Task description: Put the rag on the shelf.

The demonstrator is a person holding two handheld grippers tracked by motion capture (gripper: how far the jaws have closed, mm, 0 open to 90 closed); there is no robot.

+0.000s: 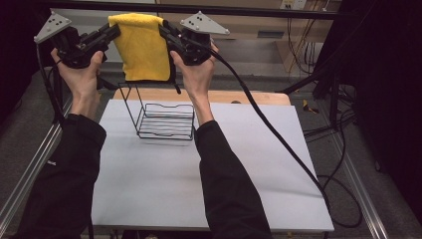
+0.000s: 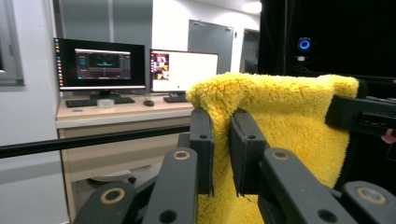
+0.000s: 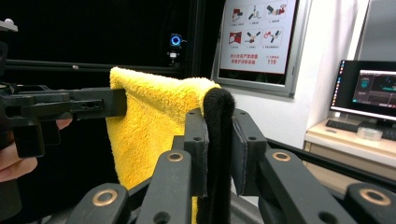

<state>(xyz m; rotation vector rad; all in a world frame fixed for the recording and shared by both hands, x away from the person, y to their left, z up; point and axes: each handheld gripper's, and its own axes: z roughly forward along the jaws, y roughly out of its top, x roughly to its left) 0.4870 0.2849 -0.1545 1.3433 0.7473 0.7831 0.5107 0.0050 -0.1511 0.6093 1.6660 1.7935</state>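
Below, a grey table (image 1: 149,189) — wire rack (image 1: 164,121) standing on it.

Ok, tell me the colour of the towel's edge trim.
Black on the yellow towel, clearest in the right gripper view.

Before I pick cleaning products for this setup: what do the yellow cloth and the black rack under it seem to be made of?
The yellow cloth looks like plush microfibre or fleece: a fuzzy, matte pile, hanging limp between the left tool and the right tool; a black edge or backing shows in the right gripper view. The black rack appears to be thin metal wire with a dark coating, judging by its slim, rigid bars.
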